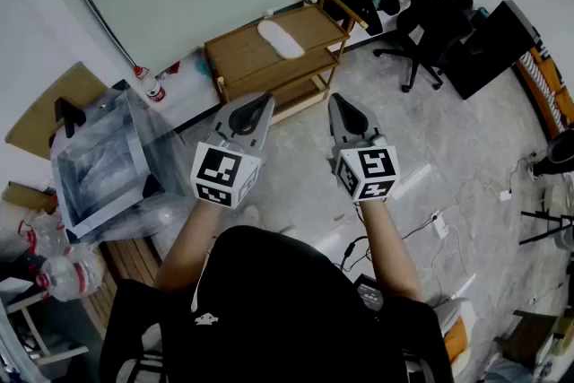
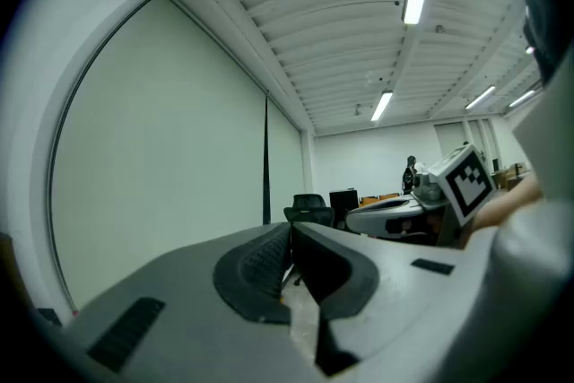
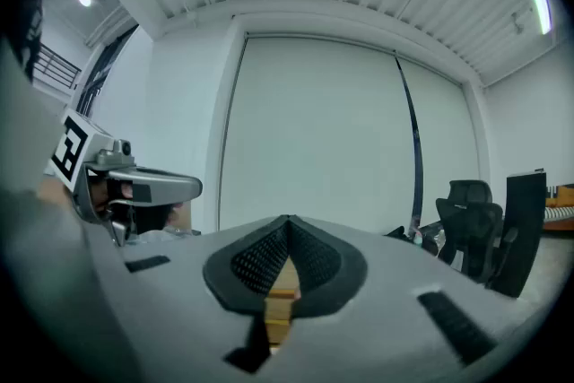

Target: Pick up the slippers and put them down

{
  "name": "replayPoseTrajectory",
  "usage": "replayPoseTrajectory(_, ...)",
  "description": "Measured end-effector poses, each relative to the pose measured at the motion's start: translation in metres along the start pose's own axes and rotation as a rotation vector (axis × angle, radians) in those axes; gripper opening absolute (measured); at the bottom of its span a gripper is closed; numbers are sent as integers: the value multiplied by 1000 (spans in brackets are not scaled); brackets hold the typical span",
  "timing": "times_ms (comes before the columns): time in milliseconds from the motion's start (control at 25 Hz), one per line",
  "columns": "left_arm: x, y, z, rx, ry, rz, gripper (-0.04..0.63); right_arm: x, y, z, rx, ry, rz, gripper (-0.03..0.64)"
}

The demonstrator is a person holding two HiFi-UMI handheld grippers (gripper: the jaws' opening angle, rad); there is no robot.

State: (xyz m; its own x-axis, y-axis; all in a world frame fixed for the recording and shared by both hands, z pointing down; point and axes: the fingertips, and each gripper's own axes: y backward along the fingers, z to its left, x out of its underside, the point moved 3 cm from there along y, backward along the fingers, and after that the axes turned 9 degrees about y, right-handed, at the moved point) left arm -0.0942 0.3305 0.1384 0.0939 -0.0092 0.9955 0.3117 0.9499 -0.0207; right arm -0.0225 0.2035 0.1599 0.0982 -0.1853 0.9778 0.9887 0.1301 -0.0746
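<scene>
One white slipper (image 1: 281, 39) lies on the top shelf of a low wooden rack (image 1: 235, 58) against the wall, in the head view. Both grippers are held level at chest height, side by side, pointing toward the rack and well short of it. My left gripper (image 1: 263, 102) is shut with nothing between its jaws, its tips meeting in the left gripper view (image 2: 290, 233). My right gripper (image 1: 337, 101) is likewise shut and empty, its tips touching in the right gripper view (image 3: 288, 221). Neither gripper view shows the slipper.
A black office chair (image 1: 421, 31) stands to the right of the rack. A clear plastic box (image 1: 99, 161) and plastic bottles (image 1: 54, 274) sit at the left. Cables and a power strip (image 1: 439, 224) lie on the grey floor at the right.
</scene>
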Motion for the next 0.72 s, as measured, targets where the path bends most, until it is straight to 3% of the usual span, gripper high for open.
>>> replayPoseTrajectory(400,19,7,-12,-24,9,35,5,21,15,-1,-39,-16,33,-8)
replayPoseTrajectory(720,30,-10,3,-28,33,46,5,29,-1,-4,-46,-8,47,-8)
